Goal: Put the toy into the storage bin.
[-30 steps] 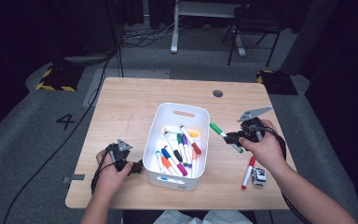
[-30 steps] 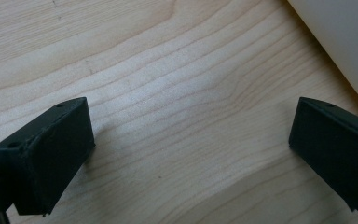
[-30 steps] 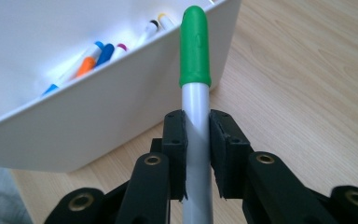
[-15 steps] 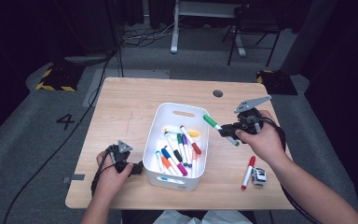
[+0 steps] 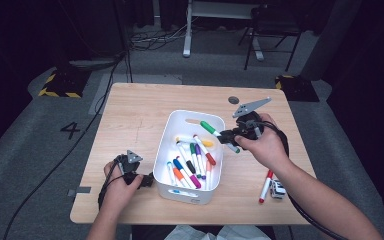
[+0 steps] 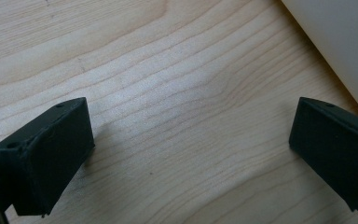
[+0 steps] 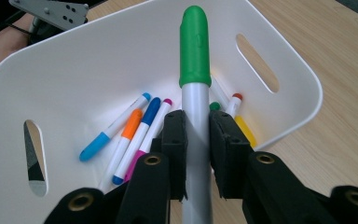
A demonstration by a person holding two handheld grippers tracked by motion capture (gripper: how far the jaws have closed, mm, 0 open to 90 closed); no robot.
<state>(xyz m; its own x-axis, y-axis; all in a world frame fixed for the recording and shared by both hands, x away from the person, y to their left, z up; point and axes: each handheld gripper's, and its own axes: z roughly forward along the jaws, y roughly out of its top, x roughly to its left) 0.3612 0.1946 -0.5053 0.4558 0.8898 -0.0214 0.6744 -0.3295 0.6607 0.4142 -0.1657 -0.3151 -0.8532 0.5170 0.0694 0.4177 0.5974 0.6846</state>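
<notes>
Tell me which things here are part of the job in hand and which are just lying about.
In the job:
green-capped marker, clamped in the right gripper
white bin of markers
red-capped marker on the table, likely next

Lying about:
small white object beside it
chair
left gripper, open beside the bin

the wooden table (image 5: 145, 120) carried a white bin (image 5: 180, 187) just left of the right gripper (image 5: 228, 136); a red marker (image 5: 266, 186) and a small toy (image 5: 278, 189) lay behind it.

Markers (image 5: 192, 162) lie in the bin (image 5: 187, 190) mid-table (image 5: 130, 120); one marker (image 5: 265, 186) lies on the table to its right
</notes>
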